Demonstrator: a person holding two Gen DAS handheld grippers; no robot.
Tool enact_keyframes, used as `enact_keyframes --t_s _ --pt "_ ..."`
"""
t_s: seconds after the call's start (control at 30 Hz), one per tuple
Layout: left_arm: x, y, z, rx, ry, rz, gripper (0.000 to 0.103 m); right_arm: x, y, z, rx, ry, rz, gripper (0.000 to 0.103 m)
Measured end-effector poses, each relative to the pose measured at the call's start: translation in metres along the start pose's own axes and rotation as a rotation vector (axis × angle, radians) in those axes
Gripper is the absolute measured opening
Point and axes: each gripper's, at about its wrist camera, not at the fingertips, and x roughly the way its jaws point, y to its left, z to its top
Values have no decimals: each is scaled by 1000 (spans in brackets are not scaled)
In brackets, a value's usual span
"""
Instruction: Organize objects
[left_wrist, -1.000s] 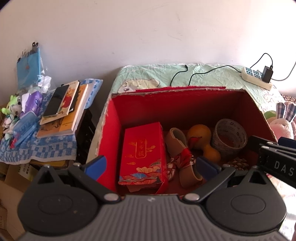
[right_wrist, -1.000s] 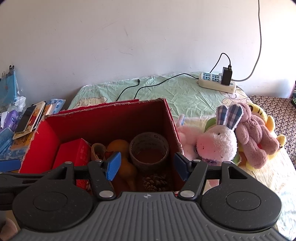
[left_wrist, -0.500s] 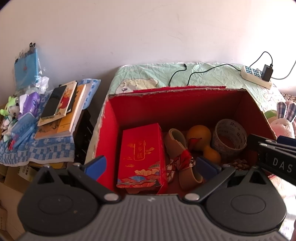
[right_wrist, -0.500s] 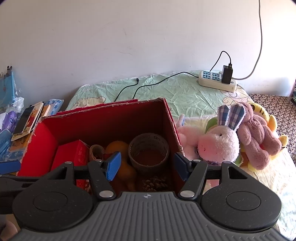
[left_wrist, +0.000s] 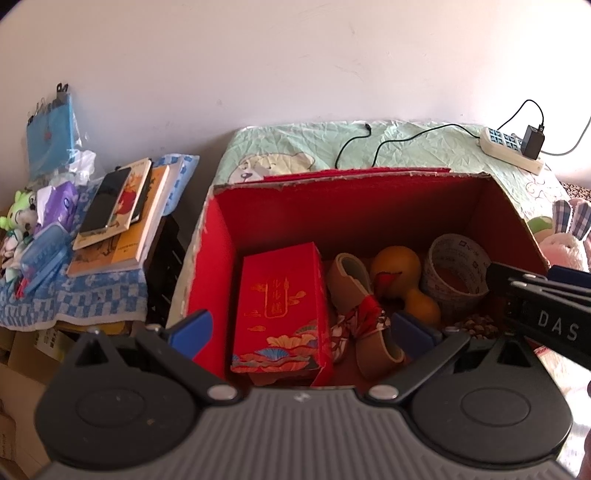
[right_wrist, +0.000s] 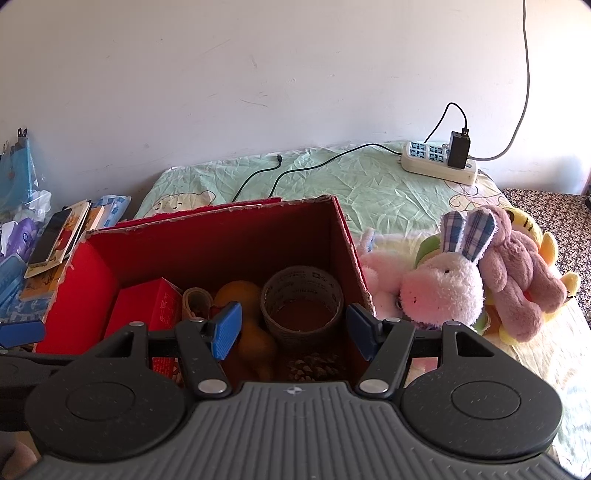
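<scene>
An open cardboard box with red lining (left_wrist: 214, 258) (right_wrist: 88, 288) sits on the bed. Inside lie a red gift box (left_wrist: 282, 306) (right_wrist: 144, 310), a tan shoe with red cloth (left_wrist: 354, 295), an orange gourd (left_wrist: 399, 269) (right_wrist: 240, 295), a tape roll (left_wrist: 456, 273) (right_wrist: 301, 306) and a pine cone (right_wrist: 314, 363). My left gripper (left_wrist: 301, 328) hangs open above the box's near side, holding nothing. My right gripper (right_wrist: 293, 328) is open too, over the tape roll. A pink rabbit plush (right_wrist: 439, 288) and a mauve plush (right_wrist: 517, 277) lie right of the box.
A side table at the left carries stacked books (left_wrist: 122, 218) with a phone (left_wrist: 105, 199), a blue pouch and small toys. A power strip (right_wrist: 437, 162) with a charger and cables lies on the green sheet (right_wrist: 332, 181) behind the box. The wall stands close behind.
Both views have shifted slightly; the box sits a touch lower and more to the right in the left wrist view. Both grippers stay open and nothing in the box has moved.
</scene>
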Motion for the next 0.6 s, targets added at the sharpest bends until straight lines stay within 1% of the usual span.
enact_keyframes --t_s 0.37,0.53,0.6 --pt "-1 1 -2 -9 15 -19 103 -7 0 -3 -5 -15 -3 66" --pt "-5 -2 -2 3 -4 -17 102 -11 -1 -4 1 -25 -9 66" --pt "-8 -3 -2 9 -23 -4 102 -13 -2 -4 4 -31 -12 66"
